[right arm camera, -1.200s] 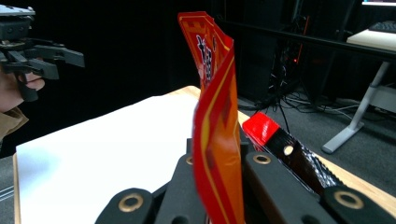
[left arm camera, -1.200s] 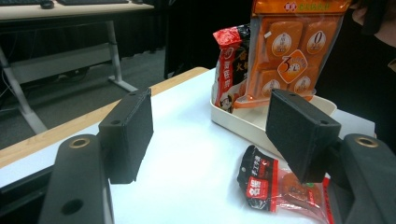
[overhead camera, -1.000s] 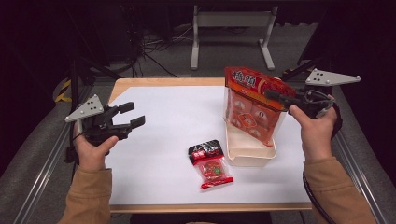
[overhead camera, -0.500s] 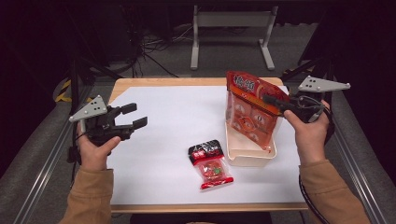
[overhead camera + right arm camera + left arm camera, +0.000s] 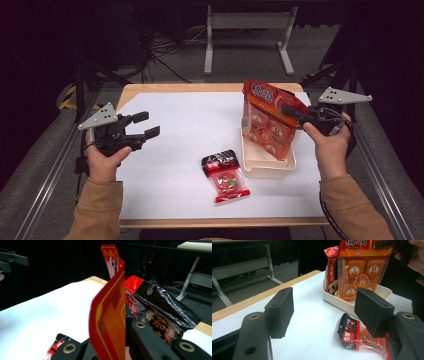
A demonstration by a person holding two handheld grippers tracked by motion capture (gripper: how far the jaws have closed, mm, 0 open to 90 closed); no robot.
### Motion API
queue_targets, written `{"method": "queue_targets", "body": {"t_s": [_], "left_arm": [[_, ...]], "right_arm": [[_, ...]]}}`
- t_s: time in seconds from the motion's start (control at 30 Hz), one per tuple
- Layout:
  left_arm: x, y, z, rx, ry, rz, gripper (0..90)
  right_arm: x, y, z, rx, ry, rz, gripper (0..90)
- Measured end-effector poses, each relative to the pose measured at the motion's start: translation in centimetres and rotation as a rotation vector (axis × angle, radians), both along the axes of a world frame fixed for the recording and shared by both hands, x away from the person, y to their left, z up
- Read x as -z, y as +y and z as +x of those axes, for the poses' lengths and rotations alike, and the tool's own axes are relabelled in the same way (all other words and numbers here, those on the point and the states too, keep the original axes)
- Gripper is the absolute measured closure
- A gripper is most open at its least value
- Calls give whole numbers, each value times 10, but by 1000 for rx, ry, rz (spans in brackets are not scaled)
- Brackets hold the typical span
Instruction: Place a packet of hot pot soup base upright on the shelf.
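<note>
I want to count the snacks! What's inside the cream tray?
The orange packet, held upright by the right gripper, stands in the cream tray. Other packets stand behind it, mostly covered, so I cannot count them.

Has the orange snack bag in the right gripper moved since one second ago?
Yes. The orange snack bag, held by the right gripper, has come down toward the cream tray, which stays in place on the table.

White table (image 5: 190, 125); small red packet (image 5: 226, 176) (lying flat); grey floor (image 5: 165, 70)
</note>
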State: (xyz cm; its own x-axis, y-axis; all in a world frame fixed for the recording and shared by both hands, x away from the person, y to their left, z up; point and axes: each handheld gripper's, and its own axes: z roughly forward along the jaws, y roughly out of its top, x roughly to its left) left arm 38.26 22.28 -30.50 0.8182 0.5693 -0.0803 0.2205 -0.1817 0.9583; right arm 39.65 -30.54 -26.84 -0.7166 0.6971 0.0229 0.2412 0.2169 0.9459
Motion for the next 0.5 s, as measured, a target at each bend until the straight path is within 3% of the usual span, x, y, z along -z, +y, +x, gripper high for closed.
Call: {"method": "queue_targets", "body": {"t_s": [0.3,0.43,0.5], "left_arm": [[1,-3,1,6,10,3,328],[2,-3,1,8,8,4,327],[2,-3,1,8,9,7,327]], "right_arm": [[10,-1,0,-2,22,-2,897],[21,4,2,-4,52,-35,897],[29,6,4,-12,64,-29,898]]}}
